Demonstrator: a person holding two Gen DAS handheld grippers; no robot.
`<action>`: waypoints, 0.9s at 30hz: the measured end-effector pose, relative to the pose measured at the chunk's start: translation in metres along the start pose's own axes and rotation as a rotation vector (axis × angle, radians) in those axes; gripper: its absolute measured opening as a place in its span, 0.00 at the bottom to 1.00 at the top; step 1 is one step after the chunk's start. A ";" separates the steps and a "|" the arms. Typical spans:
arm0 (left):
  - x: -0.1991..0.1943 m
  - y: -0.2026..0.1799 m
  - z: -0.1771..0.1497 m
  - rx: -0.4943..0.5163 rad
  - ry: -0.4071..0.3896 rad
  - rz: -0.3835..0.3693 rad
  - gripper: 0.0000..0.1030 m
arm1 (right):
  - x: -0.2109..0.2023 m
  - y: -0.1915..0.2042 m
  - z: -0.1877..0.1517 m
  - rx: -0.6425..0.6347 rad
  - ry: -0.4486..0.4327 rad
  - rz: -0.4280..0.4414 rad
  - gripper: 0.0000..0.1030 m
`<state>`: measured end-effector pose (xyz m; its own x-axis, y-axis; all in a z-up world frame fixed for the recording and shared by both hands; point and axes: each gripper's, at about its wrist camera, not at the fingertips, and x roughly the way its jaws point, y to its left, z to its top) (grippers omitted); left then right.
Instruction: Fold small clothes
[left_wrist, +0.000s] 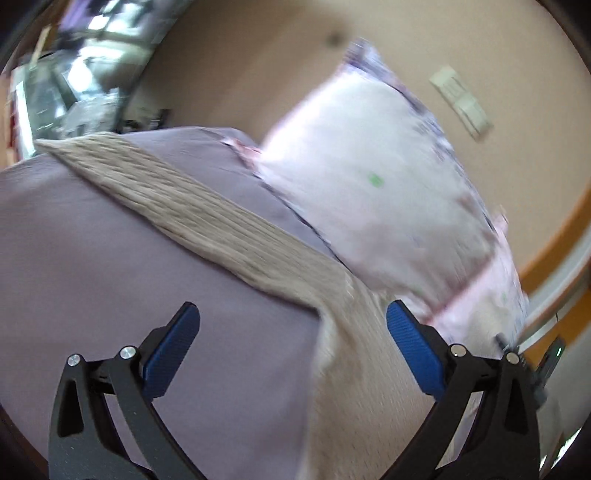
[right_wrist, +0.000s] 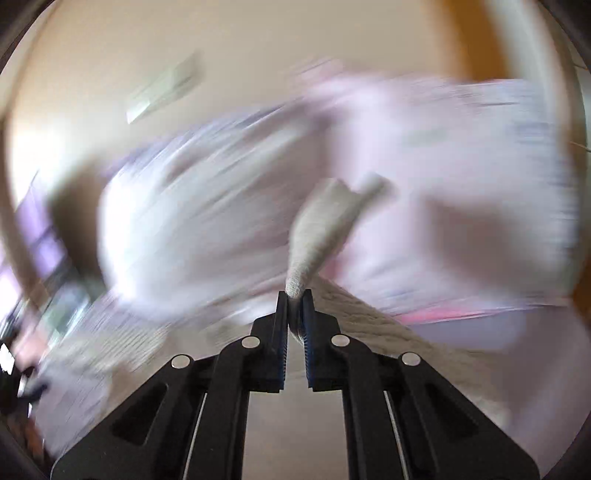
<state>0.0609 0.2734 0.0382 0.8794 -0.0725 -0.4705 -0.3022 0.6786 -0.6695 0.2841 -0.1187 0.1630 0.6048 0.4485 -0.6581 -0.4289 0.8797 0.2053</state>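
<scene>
step: lifting beige knit garment (left_wrist: 229, 236) off lavender bed sheet (left_wrist: 92, 258) | right hand-held gripper (right_wrist: 295, 295) pinches its corner | left hand-held gripper (left_wrist: 291, 325) spread wide, empty | next: probably left takes a second corner

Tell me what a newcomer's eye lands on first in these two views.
In the right wrist view, the right gripper is shut on a bunched end of the beige knit garment, dead centre against blurred pink bedding. In the left wrist view, the same garment runs as a long diagonal band across the lavender sheet, with the left gripper open above it and a large pale pink pillow behind.
</scene>
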 end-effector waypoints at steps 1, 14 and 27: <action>0.002 0.011 0.010 -0.037 -0.005 0.020 0.96 | 0.024 0.024 -0.010 -0.051 0.099 0.044 0.09; 0.029 0.101 0.073 -0.349 -0.005 0.181 0.78 | -0.023 0.009 -0.044 -0.049 0.100 0.015 0.82; 0.047 0.111 0.111 -0.415 0.010 0.355 0.07 | -0.055 -0.037 -0.066 0.058 0.064 0.020 0.83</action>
<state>0.1100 0.4266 0.0059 0.6936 0.1002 -0.7134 -0.7017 0.3177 -0.6377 0.2224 -0.1866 0.1432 0.5517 0.4562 -0.6982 -0.3994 0.8794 0.2590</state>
